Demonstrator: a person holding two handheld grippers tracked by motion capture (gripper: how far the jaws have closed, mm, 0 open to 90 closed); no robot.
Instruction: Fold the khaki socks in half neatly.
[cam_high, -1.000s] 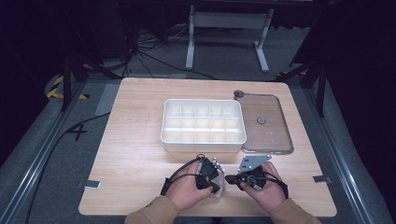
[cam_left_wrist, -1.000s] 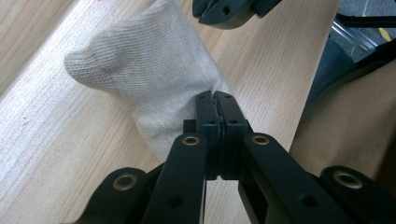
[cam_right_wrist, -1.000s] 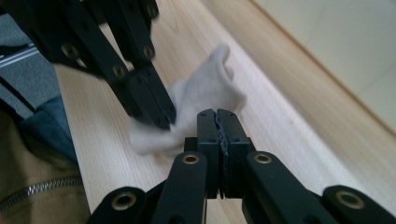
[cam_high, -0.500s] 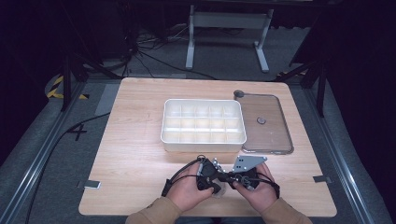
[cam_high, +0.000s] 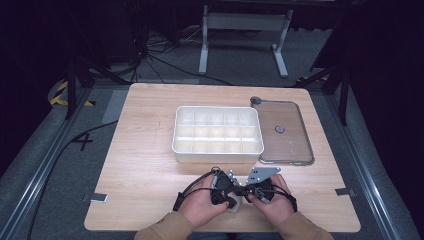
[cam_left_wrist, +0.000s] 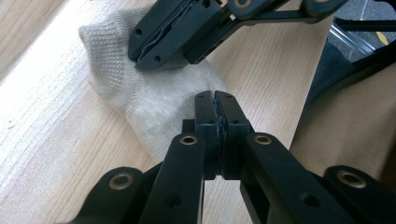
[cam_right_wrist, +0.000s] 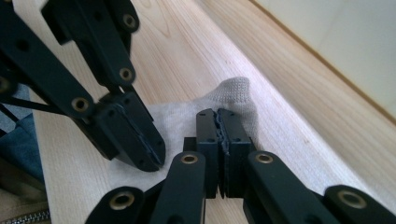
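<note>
dark floor and cables are surrounding a pale wooden table (cam_high: 150, 165), which is carrying a white compartment tray (cam_high: 217, 132) at its middle and a clear lid (cam_high: 285, 131) lying flat just beside the tray's right side. near the front edge, both hands are meeting over a small cream knitted sock (cam_left_wrist: 140, 93), which is lying on the bare wood well short of the tray. the left gripper (cam_left_wrist: 215, 100) is showing its jaws pressed together with the tips resting at the sock's edge; a fold of fabric appears to be pinched between them, though the contact is partly hidden. the right gripper (cam_right_wrist: 218, 116) is likewise closed, its tips sitting on the knit at the end nearest the tray, apparently clamping a bit of it. judged from this, the step in hand is the two-point pinch on the sock, preparing to stretch, fold or lift it. the next move is calling for both grips being held firm while the hands are travelling together, keeping the fabric from slipping out of either pair of tips, and clearing the tray wall if the sock is going that way.
</note>
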